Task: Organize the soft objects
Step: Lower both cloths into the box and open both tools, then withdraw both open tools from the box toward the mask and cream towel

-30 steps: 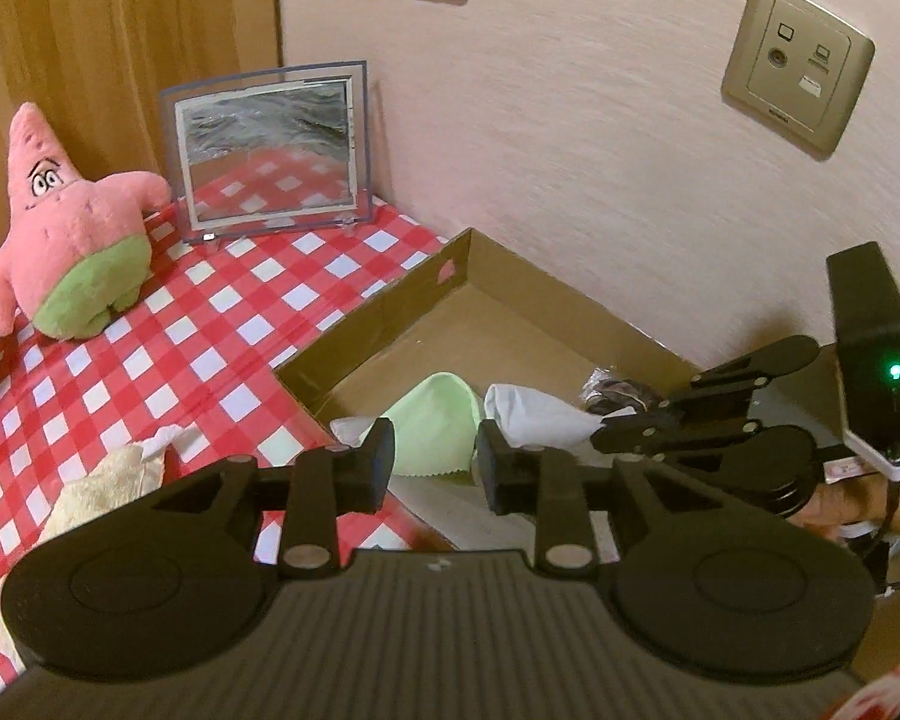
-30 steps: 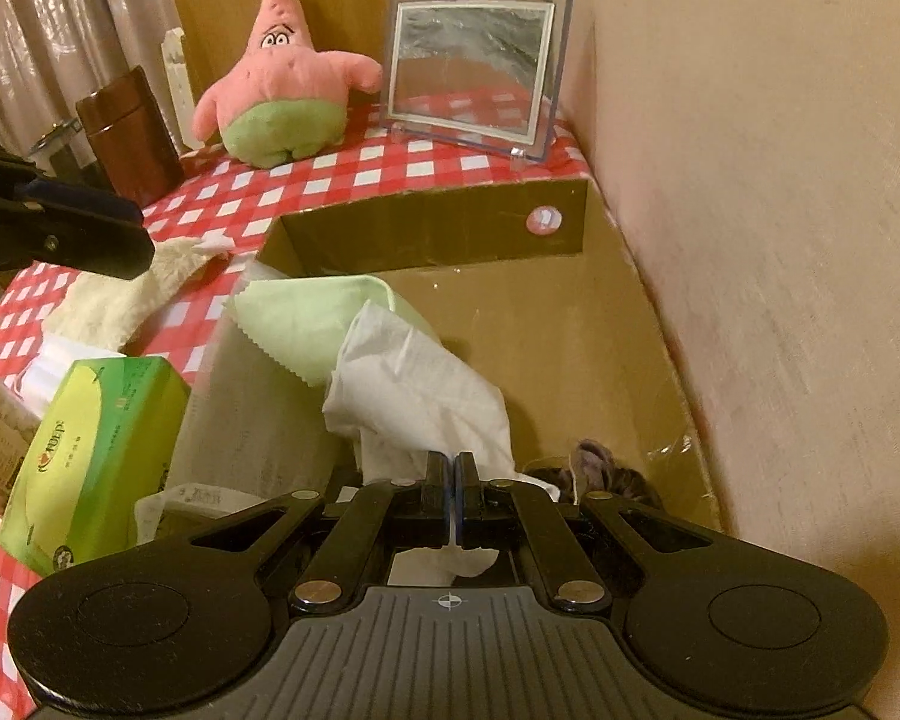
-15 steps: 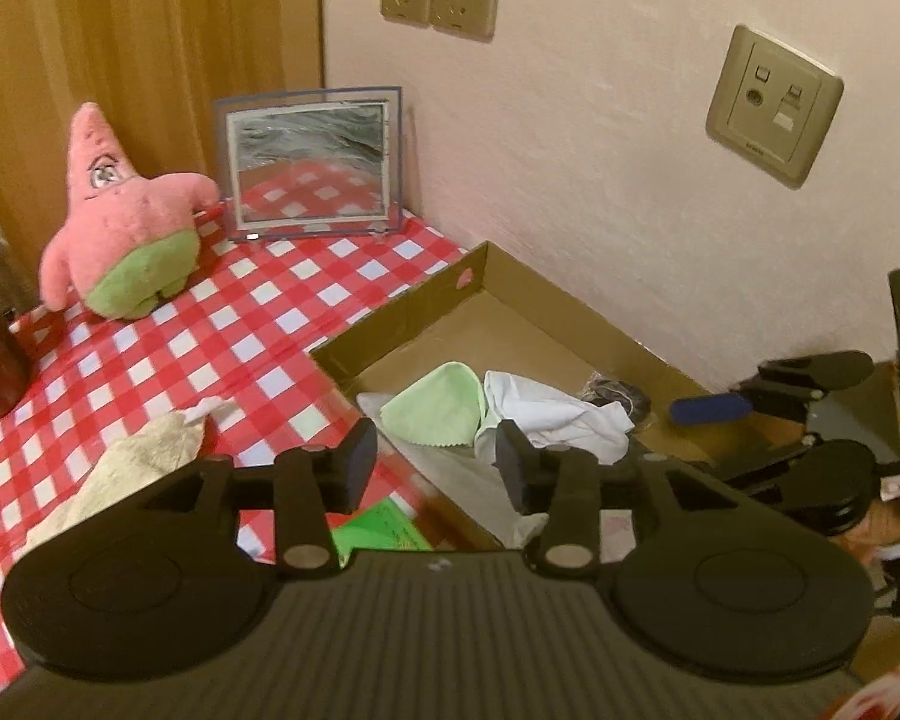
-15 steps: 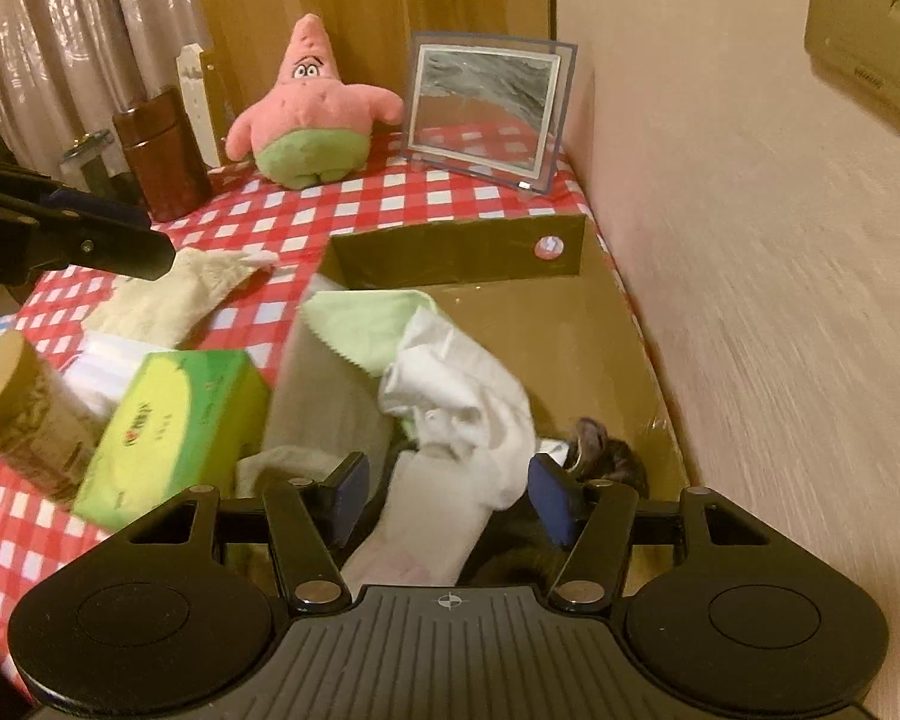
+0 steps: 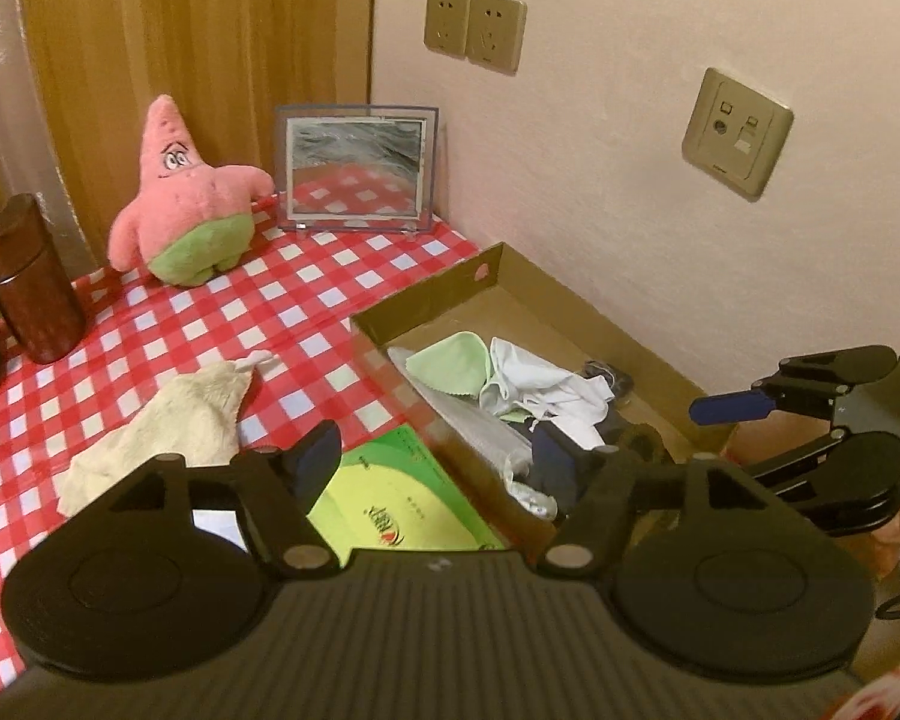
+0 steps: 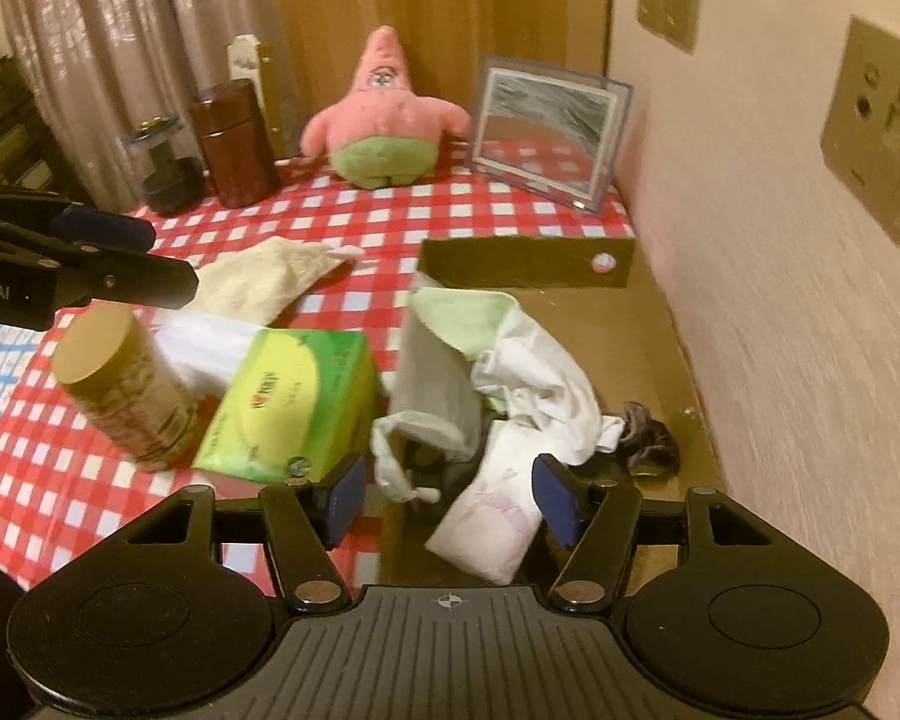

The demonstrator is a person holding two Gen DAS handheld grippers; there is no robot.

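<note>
Both claws hang above the worktop with nothing in them. The right claw [image 6: 447, 498] stands spread over the near end of the cardboard box [image 6: 678, 324]; its jaws have just been opening, and no cloth sits between the pads, so I take it that it has let go of the white garment [image 6: 540, 378] lying just ahead of it. That garment is heaped with a pale green cloth [image 6: 462, 312], a grey drawstring pouch [image 6: 435, 390] and a small white packet [image 6: 489, 528], which suggests the box is where soft things are gathered. The left claw [image 5: 432, 459] is likewise spread and has just been widening, empty, above the green tissue pack [image 5: 390, 510]. Slightly ahead and to its left lies a cream towel [image 5: 174, 420], loose on the checked cloth, probably the next to collect. Farthest off, a pink starfish plush [image 5: 189, 204] stands by a picture frame [image 5: 357, 168].
</note>
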